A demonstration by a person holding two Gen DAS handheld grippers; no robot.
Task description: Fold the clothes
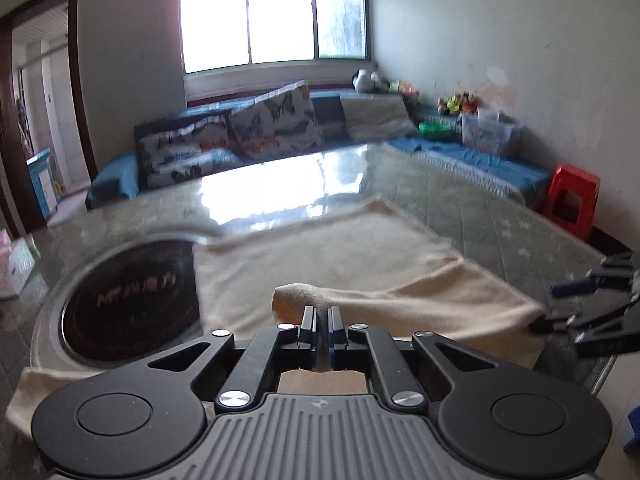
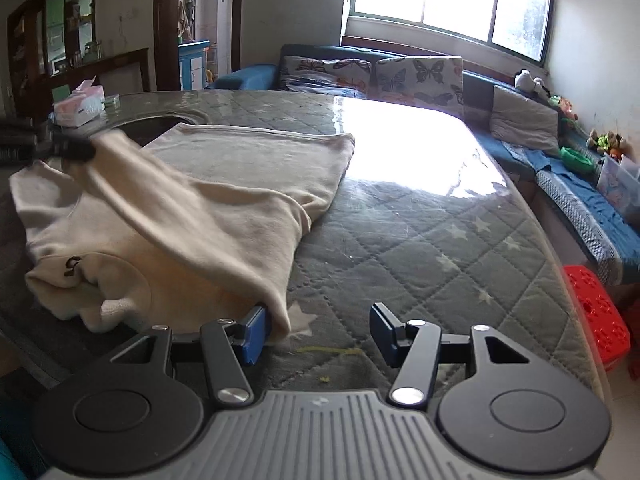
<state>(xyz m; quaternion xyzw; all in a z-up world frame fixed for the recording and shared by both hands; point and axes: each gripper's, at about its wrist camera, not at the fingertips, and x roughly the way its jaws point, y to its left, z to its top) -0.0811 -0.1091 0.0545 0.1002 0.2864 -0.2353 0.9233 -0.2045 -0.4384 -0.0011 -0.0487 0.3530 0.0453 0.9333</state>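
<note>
A cream sweatshirt [image 2: 224,200] lies on the glass-topped table [image 2: 420,240], partly folded over itself. In the left wrist view my left gripper [image 1: 322,320] is shut on a fold of the cream sweatshirt [image 1: 340,256] and lifts it. In the right wrist view my right gripper [image 2: 316,330] is open, its left finger touching the sweatshirt's near edge, nothing between the jaws. My left gripper [image 2: 76,150] shows blurred at the far left holding the cloth. My right gripper [image 1: 560,308] appears at the right edge of the left wrist view, by the cloth's corner.
A round black burner [image 1: 128,300] is set in the table beside the sweatshirt. A tissue box [image 2: 80,106] stands at the table's far left. A blue sofa [image 1: 256,132] with butterfly cushions runs behind. A red stool [image 2: 596,312] stands right of the table.
</note>
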